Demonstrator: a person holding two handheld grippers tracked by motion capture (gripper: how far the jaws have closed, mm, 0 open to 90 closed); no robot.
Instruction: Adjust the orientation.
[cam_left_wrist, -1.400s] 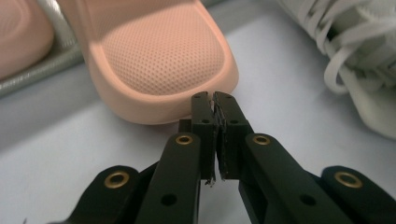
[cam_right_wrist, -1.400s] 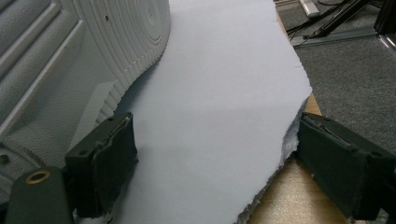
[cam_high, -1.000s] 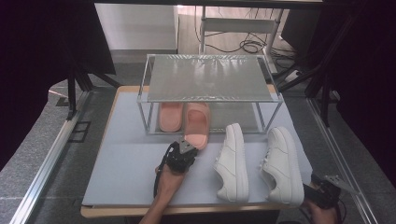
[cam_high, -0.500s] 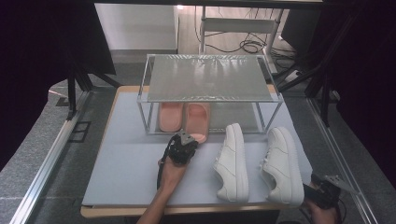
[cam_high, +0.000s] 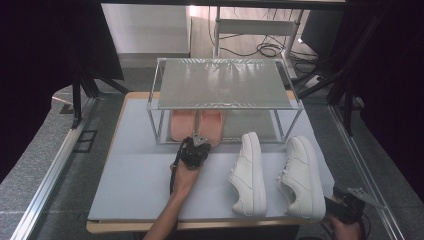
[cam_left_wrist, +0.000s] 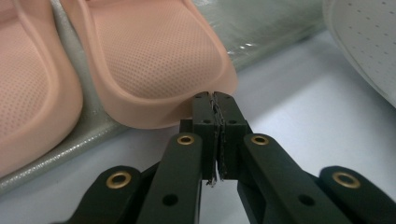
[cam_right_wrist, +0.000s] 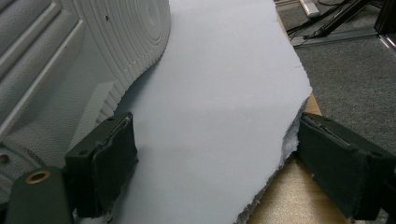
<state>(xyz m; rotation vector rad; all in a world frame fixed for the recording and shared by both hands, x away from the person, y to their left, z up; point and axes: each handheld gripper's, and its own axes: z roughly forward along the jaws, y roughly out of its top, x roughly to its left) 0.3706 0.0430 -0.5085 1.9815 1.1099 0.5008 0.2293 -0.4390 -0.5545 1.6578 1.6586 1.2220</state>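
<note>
Two pink slippers lie side by side on the low shelf of a metal rack (cam_high: 220, 82): the left slipper (cam_high: 182, 125) (cam_left_wrist: 28, 84) and the right slipper (cam_high: 211, 125) (cam_left_wrist: 154, 56). My left gripper (cam_high: 199, 142) (cam_left_wrist: 215, 100) is shut with nothing between its jaws. Its tips touch the near end of the right slipper. Two white sneakers (cam_high: 250, 172) (cam_high: 300, 175) stand on the pale mat in front of the rack. At the table's near right corner my right gripper (cam_high: 336, 207) (cam_right_wrist: 219, 154) is open beside the right sneaker's sole (cam_right_wrist: 70, 56).
The rack's mesh top shelf is bare, and its posts (cam_high: 152, 125) stand either side of the slippers. The mat (cam_right_wrist: 224, 70) ends in a ragged edge over the wooden table corner (cam_right_wrist: 289, 196). A sneaker's toe (cam_left_wrist: 364, 42) lies just right of my left gripper.
My left gripper has moved forward toward the rack, and the right pink slipper has slid farther in under the top shelf. The right gripper has stayed put.
</note>
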